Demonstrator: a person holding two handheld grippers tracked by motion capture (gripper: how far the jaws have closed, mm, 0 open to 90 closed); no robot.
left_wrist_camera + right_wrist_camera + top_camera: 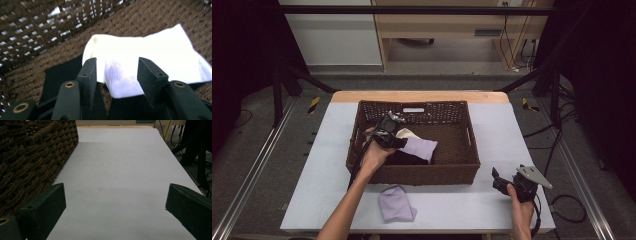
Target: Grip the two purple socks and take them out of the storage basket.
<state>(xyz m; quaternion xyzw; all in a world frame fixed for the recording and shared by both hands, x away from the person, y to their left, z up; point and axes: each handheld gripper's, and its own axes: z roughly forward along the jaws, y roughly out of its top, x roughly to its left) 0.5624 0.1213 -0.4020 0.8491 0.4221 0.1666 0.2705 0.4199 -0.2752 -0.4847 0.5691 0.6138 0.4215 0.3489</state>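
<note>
Fingers on the left gripper (115, 75) are parted about halfway with nothing pinched between them, hanging just over a pale lilac sock (150, 62) inside the basket. In its own view that sock looks almost white and spreads out past both pads, so the jaws are above the cloth, not clamped on it.

The sock sits in the left half of the brown wicker basket (462, 167), lying partly on top of a dark cloth (404, 159) that covers the basket floor there. From the high view you can also see a cream-coloured bit (408, 133) poking out just behind the lilac one; can't really tell if it's a separate item. The left hand (374, 155) reaches in over the near-left rim.

A second lilac sock (396, 203) lies on the table (452, 205) in front of the basket, close to the near edge, apart from the basket wall.

Over on the right, the right gripper (496, 179) is held low near the table's front right corner, just off the basket's near-right corner. Its jaws are spread wide and empty, with plain grey tabletop between them and the wicker wall off to one side.
</note>
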